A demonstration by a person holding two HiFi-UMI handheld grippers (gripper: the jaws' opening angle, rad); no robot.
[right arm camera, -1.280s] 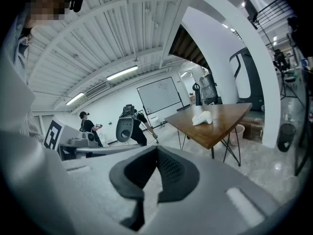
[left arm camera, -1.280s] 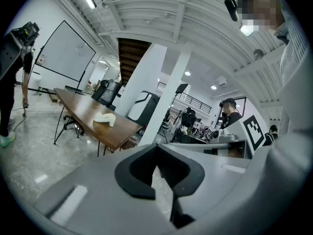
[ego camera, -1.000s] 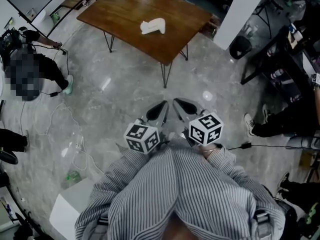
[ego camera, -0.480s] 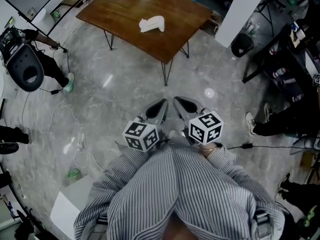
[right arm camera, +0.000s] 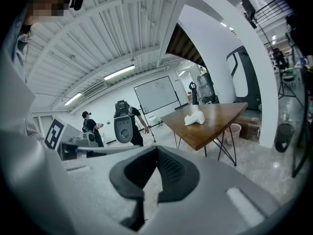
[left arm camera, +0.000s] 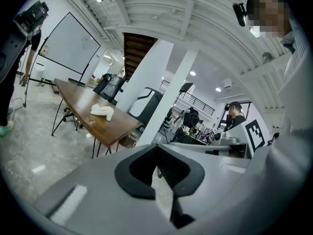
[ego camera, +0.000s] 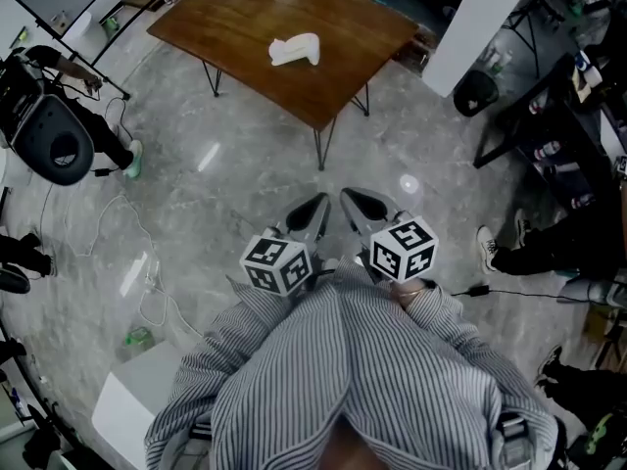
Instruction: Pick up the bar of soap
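Observation:
A pale, lumpy bar of soap (ego camera: pixel 296 50) lies on a brown wooden table (ego camera: pixel 235 18) far ahead across the floor. It also shows as the soap (left arm camera: pixel 102 111) on the table (left arm camera: pixel 105 126) in the left gripper view, and as the soap (right arm camera: pixel 194 117) on the table (right arm camera: pixel 217 119) in the right gripper view. My left gripper (ego camera: pixel 315 209) and right gripper (ego camera: pixel 353 204) are held side by side close to my striped shirt, well short of the table. Both are shut on nothing, as the left gripper (left arm camera: pixel 157 152) and right gripper (right arm camera: pixel 157 152) show in their own views.
Grey stone floor lies between me and the table. A black rig (ego camera: pixel 54 140) with a person stands at the left, with cables (ego camera: pixel 147 292) and a white box (ego camera: pixel 127 409) nearby. A white pillar (ego camera: pixel 480 18), a black bin (ego camera: pixel 473 91) and seated people (ego camera: pixel 549 238) are at the right.
The person and black rig at the left have shifted a little. Both grippers stay shut and in the same place against my chest.

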